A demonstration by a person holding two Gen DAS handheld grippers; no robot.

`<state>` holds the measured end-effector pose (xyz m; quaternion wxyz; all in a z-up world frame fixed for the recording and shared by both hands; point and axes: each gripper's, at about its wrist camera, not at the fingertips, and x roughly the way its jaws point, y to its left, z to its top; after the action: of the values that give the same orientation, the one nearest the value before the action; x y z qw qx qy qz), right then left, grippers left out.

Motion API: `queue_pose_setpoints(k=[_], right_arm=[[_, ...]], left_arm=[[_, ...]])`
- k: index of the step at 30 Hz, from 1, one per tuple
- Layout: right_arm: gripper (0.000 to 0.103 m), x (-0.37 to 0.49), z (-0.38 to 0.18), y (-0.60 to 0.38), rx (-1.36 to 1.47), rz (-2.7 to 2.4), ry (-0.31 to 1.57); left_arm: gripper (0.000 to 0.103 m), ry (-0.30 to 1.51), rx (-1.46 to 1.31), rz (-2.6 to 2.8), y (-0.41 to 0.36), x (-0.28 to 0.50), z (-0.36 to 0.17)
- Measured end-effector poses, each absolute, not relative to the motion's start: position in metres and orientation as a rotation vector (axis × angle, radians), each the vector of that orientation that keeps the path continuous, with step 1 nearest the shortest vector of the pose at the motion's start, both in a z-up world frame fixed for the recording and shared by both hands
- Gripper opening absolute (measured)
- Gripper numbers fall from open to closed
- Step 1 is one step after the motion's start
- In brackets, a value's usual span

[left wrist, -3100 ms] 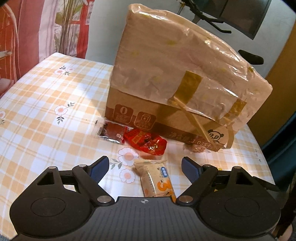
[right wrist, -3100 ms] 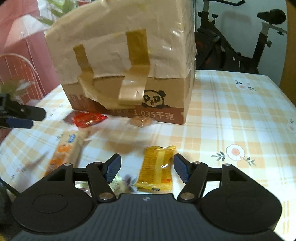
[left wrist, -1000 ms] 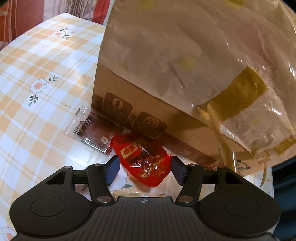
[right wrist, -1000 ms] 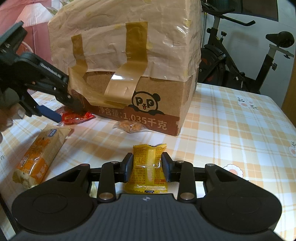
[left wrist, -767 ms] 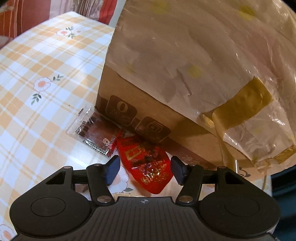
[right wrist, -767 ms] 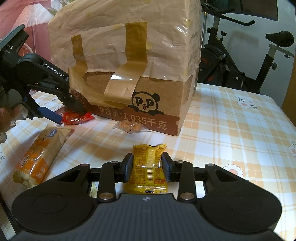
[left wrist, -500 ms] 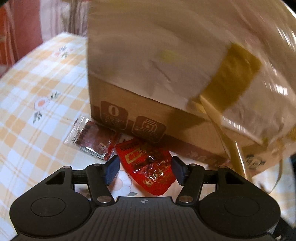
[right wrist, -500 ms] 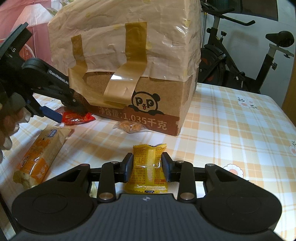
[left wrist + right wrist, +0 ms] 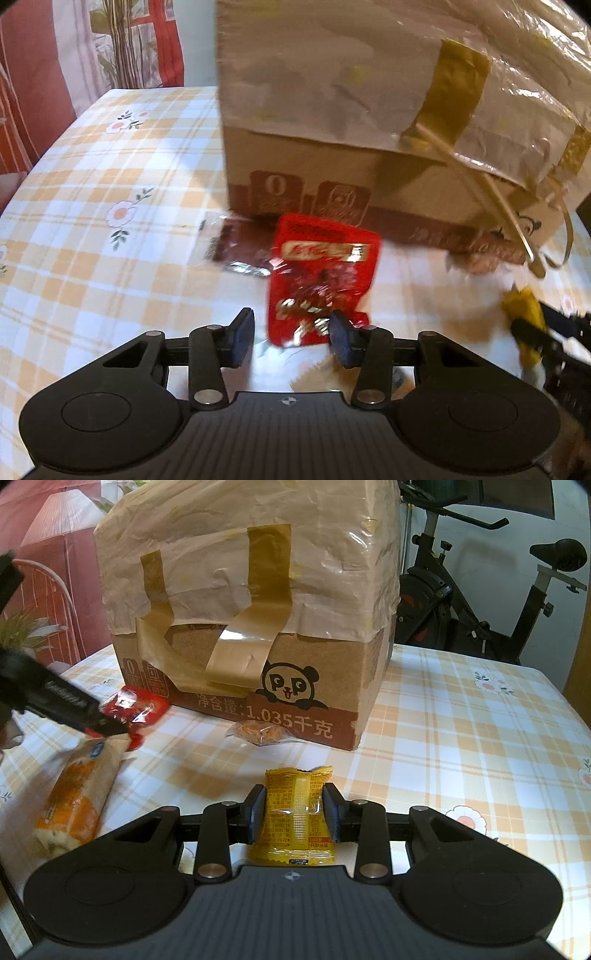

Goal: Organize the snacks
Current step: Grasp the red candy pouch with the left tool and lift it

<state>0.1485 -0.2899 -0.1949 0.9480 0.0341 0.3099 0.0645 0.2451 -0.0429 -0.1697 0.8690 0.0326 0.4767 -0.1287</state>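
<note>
The red snack packet [image 9: 323,275], glossy crinkled foil with a white-edged label strip too blurred to read, stands tilted between the fingers of the left tongs [image 9: 291,338], just in front of the cardboard box [image 9: 369,177]. Those jaws are closing; the right finger's pad meets the packet's lower corner, while a gap shows at the left finger. The right tongs [image 9: 294,812] pinch a yellow snack packet [image 9: 293,812], a flat pillow pouch with crimped ends and fine print too small to read. On the bench [image 9: 461,746], under a cloth of orange and white checks with flowers, lie a long bread-like bar in a clear wrapper [image 9: 79,790], a dark flat sachet [image 9: 236,247] and a small clear-wrapped brown snack [image 9: 260,733] against the box. The box, its upper part wrapped in wrinkled paper and brown tape, shows a panda logo and "净含量:1.035千克".
</note>
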Motion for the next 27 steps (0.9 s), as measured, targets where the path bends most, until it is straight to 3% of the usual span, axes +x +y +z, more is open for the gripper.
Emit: queue_pose_setpoints(k=[5, 9, 16, 27], right_arm=[[0.036, 0.148, -0.195, -0.29, 0.069, 0.132, 0.63], [0.036, 0.148, -0.195, -0.29, 0.069, 0.133, 0.63], [0.036, 0.148, -0.195, -0.29, 0.07, 0.133, 0.63], [0.036, 0.148, -0.195, -0.29, 0.071, 0.134, 0.629]], left_arm=[[0.048, 1.014, -0.067, -0.314, -0.014, 0.256, -0.174], [0.062, 0.967, -0.109, -0.359, -0.007, 0.257, -0.165], [0.07, 0.945, -0.056, -0.43, -0.036, 0.258, -0.16], [0.068, 0.936, 0.106, -0.337, -0.057, 0.255, -0.173]])
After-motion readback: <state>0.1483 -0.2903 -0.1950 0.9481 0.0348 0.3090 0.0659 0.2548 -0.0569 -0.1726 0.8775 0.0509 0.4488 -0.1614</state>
